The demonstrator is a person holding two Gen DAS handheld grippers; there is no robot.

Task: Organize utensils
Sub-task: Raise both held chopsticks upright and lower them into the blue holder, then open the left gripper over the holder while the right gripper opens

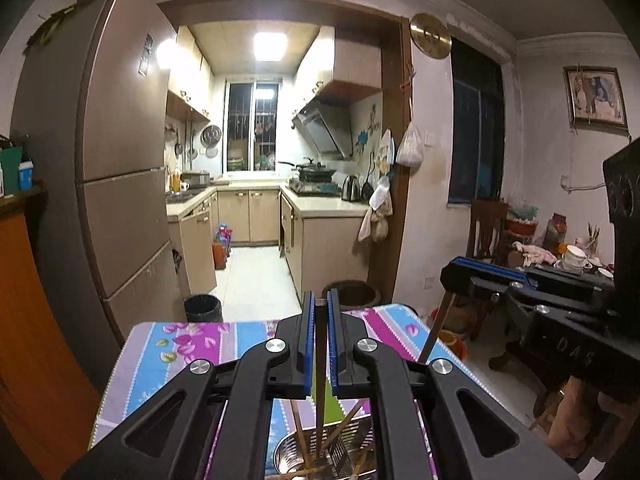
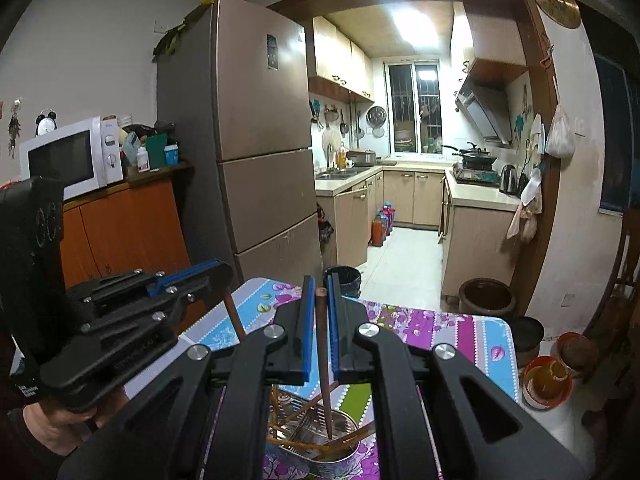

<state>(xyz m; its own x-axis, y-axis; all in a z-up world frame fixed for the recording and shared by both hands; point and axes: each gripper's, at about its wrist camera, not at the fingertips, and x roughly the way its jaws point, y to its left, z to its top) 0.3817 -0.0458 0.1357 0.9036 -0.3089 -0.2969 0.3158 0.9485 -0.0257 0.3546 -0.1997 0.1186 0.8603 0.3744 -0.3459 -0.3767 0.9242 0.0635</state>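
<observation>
Both grippers, left gripper [image 1: 320, 300] and right gripper [image 2: 320, 286], pinch a dark brown chopstick [image 2: 325, 360] each, tips dangling over the perforated steel utensil holder [image 2: 340, 436].

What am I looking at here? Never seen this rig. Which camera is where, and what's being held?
No robot arm: a person carries a hand-held gripper in each hand, each with a fisheye camera looking forward along its two blue-padded fingers.

The left wrist view shows the left hand-held gripper shut on a dark chopstick. The other tool appears at its right edge.

The right wrist view shows the right hand-held gripper shut on another dark chopstick, whose tip points down into a metal utensil holder.

The holder, already containing several chopsticks, stands on a table with a flowered, striped cloth. A fridge and kitchen lie behind.
</observation>
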